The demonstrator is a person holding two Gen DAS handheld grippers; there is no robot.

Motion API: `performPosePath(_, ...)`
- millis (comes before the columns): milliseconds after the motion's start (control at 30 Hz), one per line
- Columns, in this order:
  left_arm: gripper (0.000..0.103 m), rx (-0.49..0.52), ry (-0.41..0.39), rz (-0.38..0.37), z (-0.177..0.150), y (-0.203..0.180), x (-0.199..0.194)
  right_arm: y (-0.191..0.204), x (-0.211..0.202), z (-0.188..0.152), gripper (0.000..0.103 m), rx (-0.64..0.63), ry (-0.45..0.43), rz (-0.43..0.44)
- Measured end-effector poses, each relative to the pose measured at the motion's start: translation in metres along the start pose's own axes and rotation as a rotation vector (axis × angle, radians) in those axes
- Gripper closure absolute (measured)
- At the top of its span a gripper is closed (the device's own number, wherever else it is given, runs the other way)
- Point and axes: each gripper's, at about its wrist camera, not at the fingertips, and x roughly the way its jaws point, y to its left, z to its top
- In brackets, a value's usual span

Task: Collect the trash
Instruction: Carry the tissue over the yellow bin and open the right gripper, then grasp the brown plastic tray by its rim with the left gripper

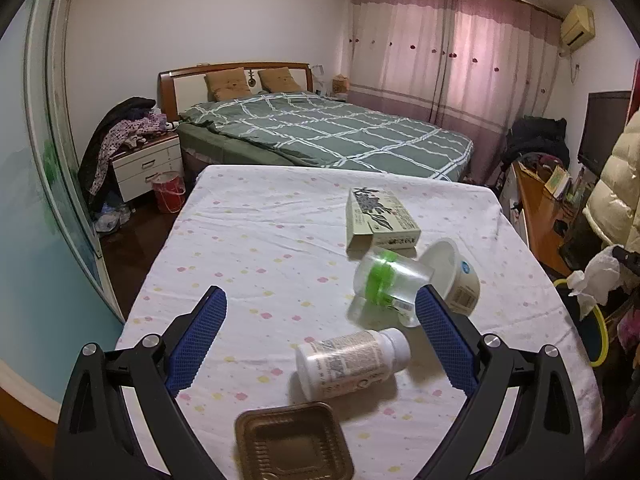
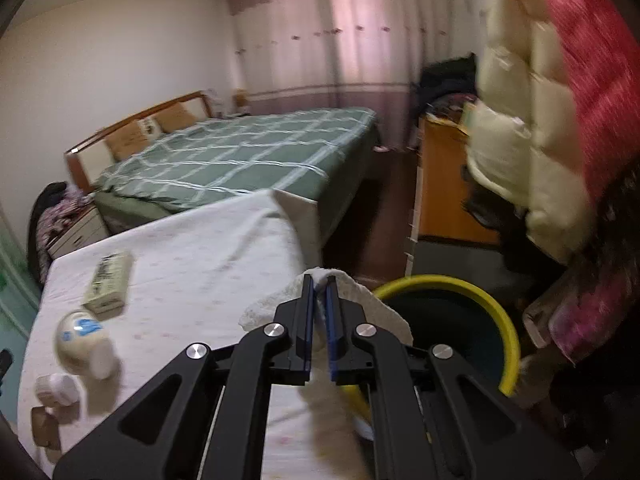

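Left wrist view: one bottle [image 1: 354, 362], one jar [image 1: 390, 284], one cup [image 1: 454, 276], one box [image 1: 380, 218], one tray [image 1: 294, 442] on table [image 1: 248, 240]; left gripper [image 1: 322, 330] spread, angled downward. Right gripper [image 2: 319, 292] clamps tissue [image 2: 376, 308], bin [image 2: 460, 288] at three o'clock.

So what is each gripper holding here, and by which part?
Right gripper pinches a white crumpled tissue by its upper bunched edge, near the yellow-rimmed bin. Left gripper is open, holding nothing.

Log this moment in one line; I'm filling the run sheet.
right tool: shut on tissue, near yellow-rimmed bin | left tool: open, empty, over table | bottle, cup uncollected
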Motion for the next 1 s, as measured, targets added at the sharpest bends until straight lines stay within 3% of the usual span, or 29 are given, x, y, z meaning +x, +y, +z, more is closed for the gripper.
performPosePath(200,0.009,0.017,0.011,0.004,-0.001,-0.012,0.001,-0.042,0.027,-0.012,0.094,0.059,0.070,-0.070)
performPosePath(333,0.009,0.030,0.015,0.007,-0.002,-0.018,-0.001,-0.052,0.039,-0.019,0.074,0.089,0.098,-0.091)
performPosePath(667,0.009,0.032,0.035,0.014,-0.010,-0.017,-0.003,-0.053,0.038,-0.026,0.070,0.101,0.105,-0.094)
performPosePath(1000,0.009,0.000,0.147,0.072,-0.049,0.001,0.005,-0.037,0.042,-0.030,0.068,0.081,0.117,-0.051)
